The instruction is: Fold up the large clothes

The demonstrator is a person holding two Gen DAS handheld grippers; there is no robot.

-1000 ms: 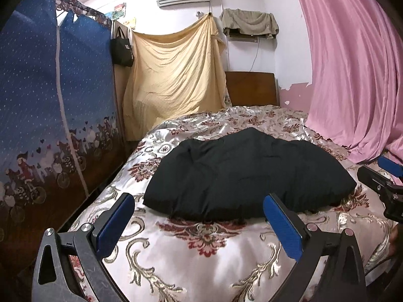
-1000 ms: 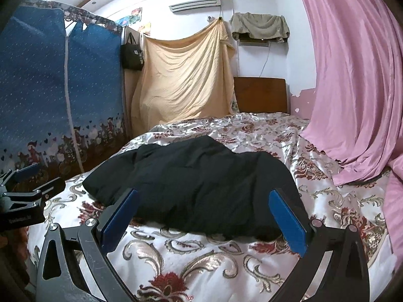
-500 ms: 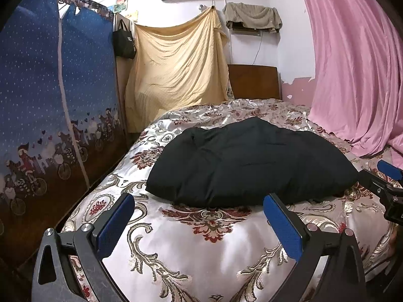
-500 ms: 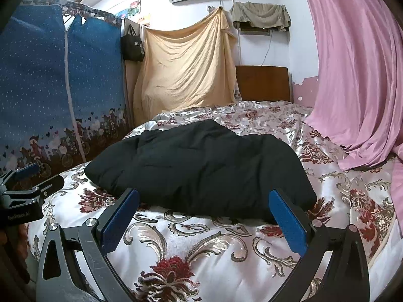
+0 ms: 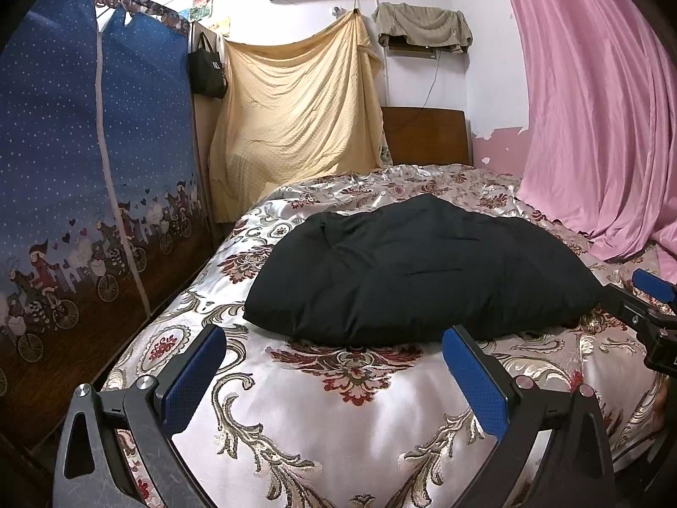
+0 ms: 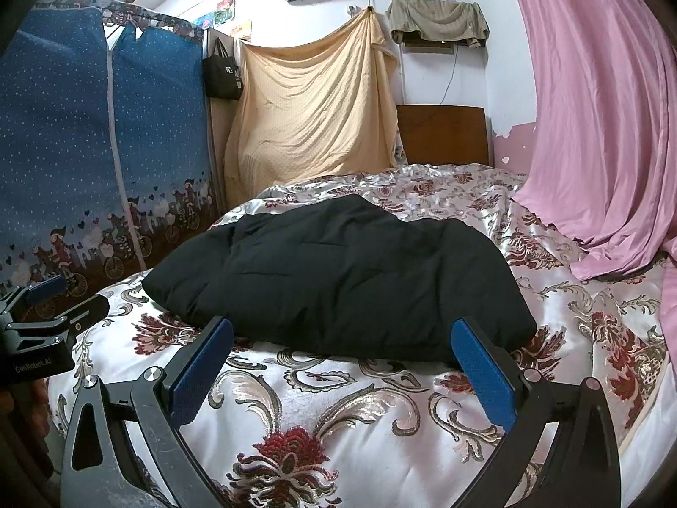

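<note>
Both grippers wide open and empty, parked in front of the black padded garment

Left gripper (image 5: 332, 370) sits low in its frame with jaws spread, holding nothing; right gripper (image 6: 342, 362) is the same, pads just short of the garment's near edge. That black padded garment (image 5: 419, 271) lies mid-frame on the floral bedspread (image 5: 338, 419), looking already bundled into a thick pad. My guess: the fold is nearly done or about to get one more. To do it well I'd pinch the two near corners together, lift evenly, and lay it over without dragging the slippery satin. Count: one garment, two grippers, one pink curtain (image 5: 592, 106) on the right, one blue wardrobe (image 5: 84, 169) on the left.
</note>
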